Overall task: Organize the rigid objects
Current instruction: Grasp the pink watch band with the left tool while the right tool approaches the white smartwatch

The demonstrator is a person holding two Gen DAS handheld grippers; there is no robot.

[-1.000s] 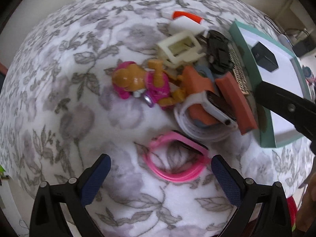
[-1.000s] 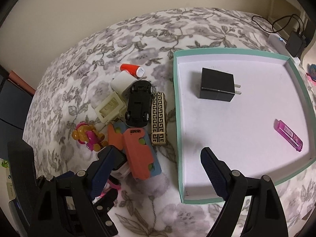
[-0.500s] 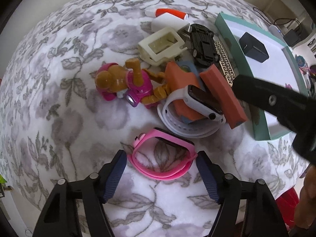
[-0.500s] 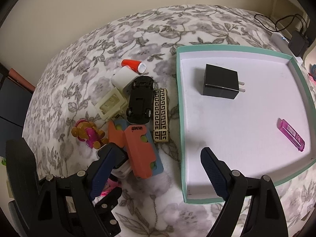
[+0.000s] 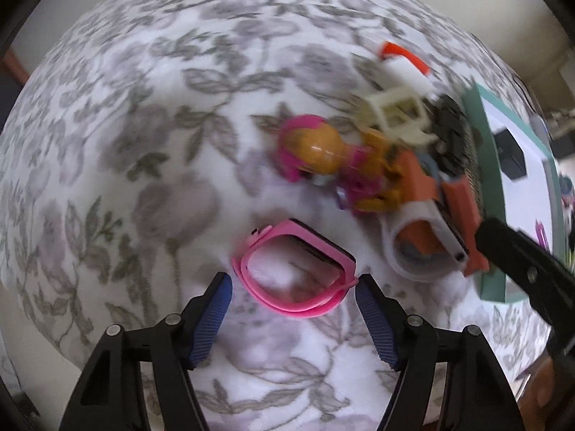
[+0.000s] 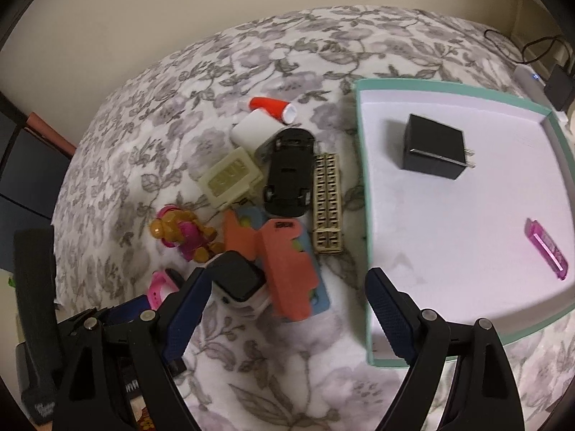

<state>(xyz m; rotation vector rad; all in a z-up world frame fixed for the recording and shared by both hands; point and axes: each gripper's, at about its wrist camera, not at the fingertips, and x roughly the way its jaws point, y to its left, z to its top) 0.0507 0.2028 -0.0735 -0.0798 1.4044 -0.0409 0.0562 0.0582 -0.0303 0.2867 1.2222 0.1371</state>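
A grey-floral cloth (image 6: 251,57) covers the worktop against a cream wall (image 6: 179,7). Right of frame sits a teal-rimmed white tray (image 6: 363,165); left of it, a toy clutter. The left tool (image 5: 293,289) gapes around a pink silicone watch band (image 5: 298,273); the right tool (image 6: 285,282) hangs open, empty.

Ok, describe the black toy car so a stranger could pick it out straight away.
Start at the teal-rimmed tray on the floral cloth and look to the pile just beside its left wall. Next to the tray lies a cream lattice-patterned bar, and the black toy car lies alongside it on the far side. It is the only all-black wheeled thing in the pile, lying upside down with its underside and wheels showing.
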